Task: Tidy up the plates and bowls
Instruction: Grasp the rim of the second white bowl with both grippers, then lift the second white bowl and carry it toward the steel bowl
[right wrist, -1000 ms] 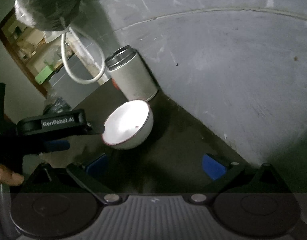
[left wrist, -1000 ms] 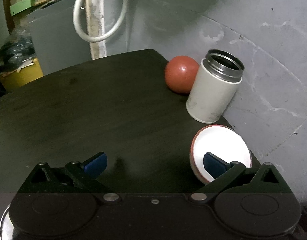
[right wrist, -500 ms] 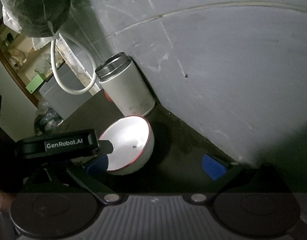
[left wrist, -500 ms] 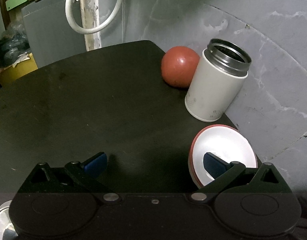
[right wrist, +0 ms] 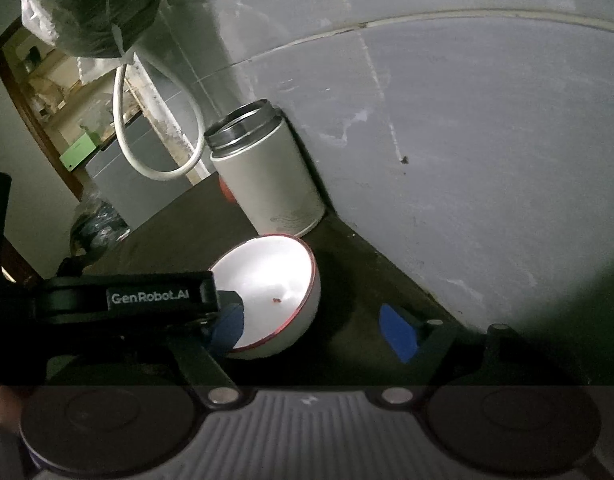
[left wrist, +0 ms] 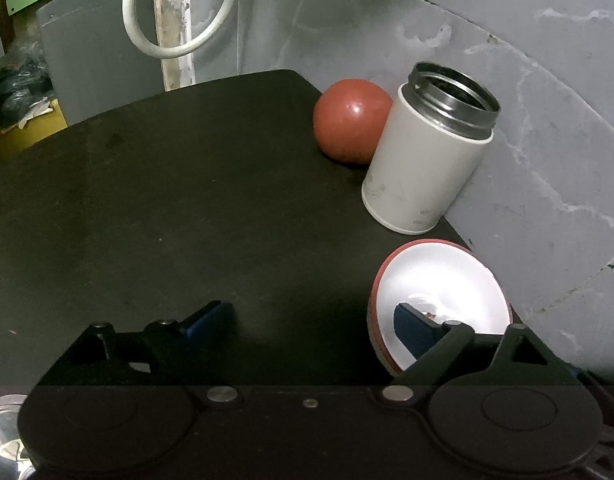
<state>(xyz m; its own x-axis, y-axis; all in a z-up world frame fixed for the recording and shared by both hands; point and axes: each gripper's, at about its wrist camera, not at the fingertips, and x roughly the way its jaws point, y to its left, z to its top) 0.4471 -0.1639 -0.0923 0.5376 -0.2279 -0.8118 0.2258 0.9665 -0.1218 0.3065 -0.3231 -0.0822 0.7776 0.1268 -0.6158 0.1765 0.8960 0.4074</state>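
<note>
My left gripper point(left wrist: 311, 316) was wide open, one blue pad inside the white red-rimmed bowl point(left wrist: 439, 300), just before the white steel-mouthed canister point(left wrist: 423, 164); I judged closing squarely on the rim best. My right gripper point(right wrist: 311, 324) hung open

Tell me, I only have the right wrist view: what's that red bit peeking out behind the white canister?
Observer: A red dome-shaped object, possibly an upturned bowl, sits on the table close behind the canister. I cannot tell whether they touch.
Operator: Is the left gripper's other finger on the white bowl too?
Observer: No. The left gripper is open. One finger is over the bowl's white inside, and the other is out over bare table.
</note>
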